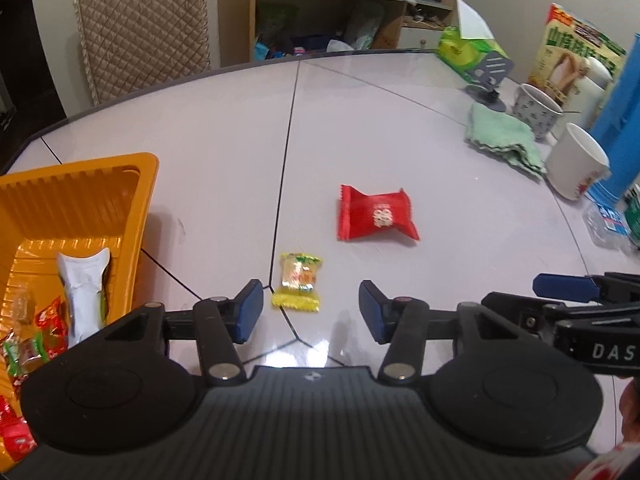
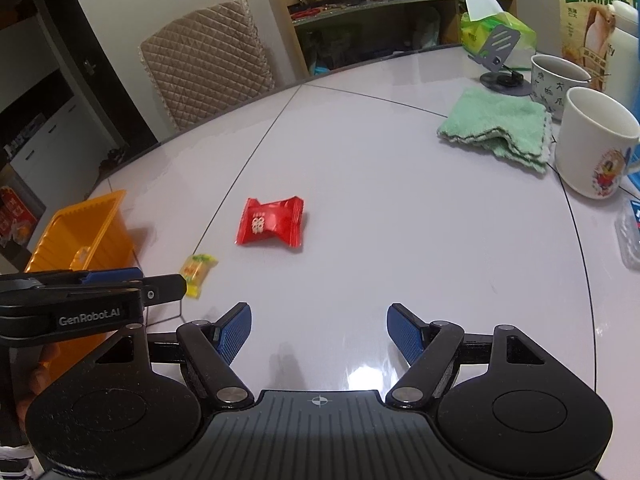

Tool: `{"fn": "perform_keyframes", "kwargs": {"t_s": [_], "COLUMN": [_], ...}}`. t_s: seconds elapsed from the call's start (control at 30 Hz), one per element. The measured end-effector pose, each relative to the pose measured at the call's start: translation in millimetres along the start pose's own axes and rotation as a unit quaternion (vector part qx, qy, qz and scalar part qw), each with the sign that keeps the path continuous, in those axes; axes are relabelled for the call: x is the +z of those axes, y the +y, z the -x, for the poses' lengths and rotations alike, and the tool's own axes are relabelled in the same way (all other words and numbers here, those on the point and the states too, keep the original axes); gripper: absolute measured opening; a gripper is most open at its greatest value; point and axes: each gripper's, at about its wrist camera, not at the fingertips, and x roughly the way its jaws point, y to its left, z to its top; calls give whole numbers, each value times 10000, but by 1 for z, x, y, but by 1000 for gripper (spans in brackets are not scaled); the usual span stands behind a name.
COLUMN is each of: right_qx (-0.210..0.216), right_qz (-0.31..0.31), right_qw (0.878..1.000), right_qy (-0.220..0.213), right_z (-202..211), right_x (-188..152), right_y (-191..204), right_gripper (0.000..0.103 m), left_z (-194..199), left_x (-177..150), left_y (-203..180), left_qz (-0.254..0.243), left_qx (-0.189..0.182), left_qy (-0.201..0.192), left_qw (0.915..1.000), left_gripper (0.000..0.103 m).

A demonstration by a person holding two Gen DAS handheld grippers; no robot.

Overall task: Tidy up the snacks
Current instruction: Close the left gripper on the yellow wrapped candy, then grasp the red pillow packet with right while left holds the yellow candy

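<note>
While my left gripper hovers with jaws apart, nothing gripped | yellow candy lies at 12 o'clock between its pads | red packet at 1 | orange tray at 9 | my right gripper spread wide, empty, red packet at 11.

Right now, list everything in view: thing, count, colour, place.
tray: one, orange, table's left, holds wrapped snacks
red candy: one, mid-table
yellow candy: one, just ahead of left gripper
cloth: one, green, right side
mugs: two, white and patterned, right edge
tissue pack: one, green, far right
snack box: one, yellow-green, behind the mugs
chair: one, beige, far side
left gripper: open, empty
right gripper: open, empty
</note>
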Motion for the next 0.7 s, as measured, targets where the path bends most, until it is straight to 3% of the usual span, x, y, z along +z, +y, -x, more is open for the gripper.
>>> {"fn": "perform_keyframes", "kwargs": {"t_s": [0.47, 0.57, 0.63, 0.7], "right_qx": [69, 89, 107, 131], "right_qz": [76, 140, 194, 274], "right_qw": [9999, 9998, 9997, 9995], "right_qy": [125, 123, 107, 80], "right_z": [-23, -26, -28, -31], "right_x": [9, 11, 13, 16], "right_y": [-2, 0, 1, 3], "right_gripper": [75, 75, 75, 75], "left_z": [-37, -38, -38, -38], "left_x": [6, 7, 7, 8], "left_y": [3, 2, 3, 5], "left_qz": [-9, -86, -87, -68], "left_qx": [185, 241, 240, 234], "left_qy": [179, 145, 132, 131], "left_qw": [9997, 9996, 9996, 9996], "left_gripper": [38, 32, 22, 20]}}
